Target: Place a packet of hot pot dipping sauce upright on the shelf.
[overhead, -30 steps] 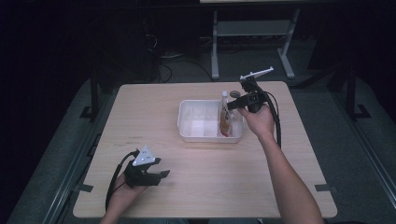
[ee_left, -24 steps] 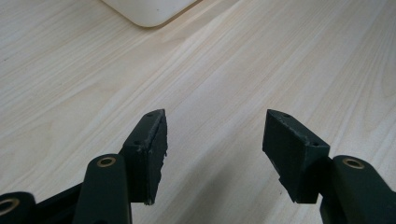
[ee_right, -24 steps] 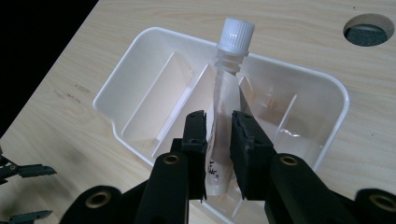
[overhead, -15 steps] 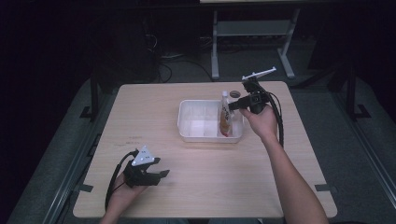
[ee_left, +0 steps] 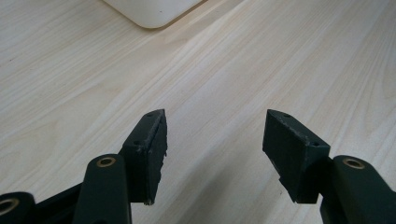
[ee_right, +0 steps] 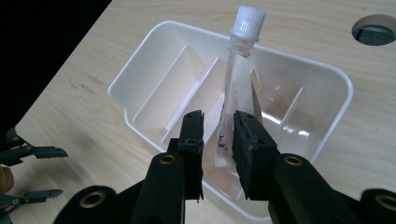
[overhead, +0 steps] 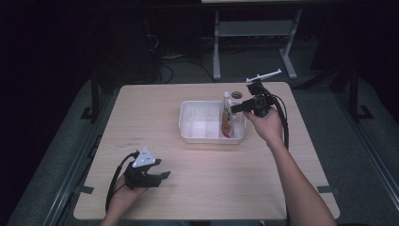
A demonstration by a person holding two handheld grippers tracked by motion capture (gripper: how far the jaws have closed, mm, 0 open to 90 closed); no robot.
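Observation:
A white divided tray (overhead: pixel 182 117) sits at the middle of the wooden table (overhead: pixel 211 188). In its rightmost compartment a slim clear bottle (overhead: pixel 227 117) with a white cap and orange contents stands tilted. My right gripper (overhead: pixel 234 109) reaches in from the right, shut on the bottle's body. In the right gripper view the jaws (ee_right: pixel 219 135) pinch the bottle (ee_right: pixel 250 21) below its neck, over the tray (ee_right: pixel 140 60). My left gripper (overhead: pixel 164 175) rests on the table at the front left, open, with bare wood between its jaws (ee_left: pixel 215 135).
A round hole (overhead: pixel 236 95) is cut in the table just behind the tray, also seen as the hole (ee_right: pixel 376 29) at the upper right. A tray corner (ee_left: pixel 149 11) lies ahead of the left gripper. A metal stand (overhead: pixel 254 28) is beyond the table on the dark floor.
My right gripper has sunk slightly with the bottle, bringing it lower into the tray's right compartment. The left gripper has stayed still.

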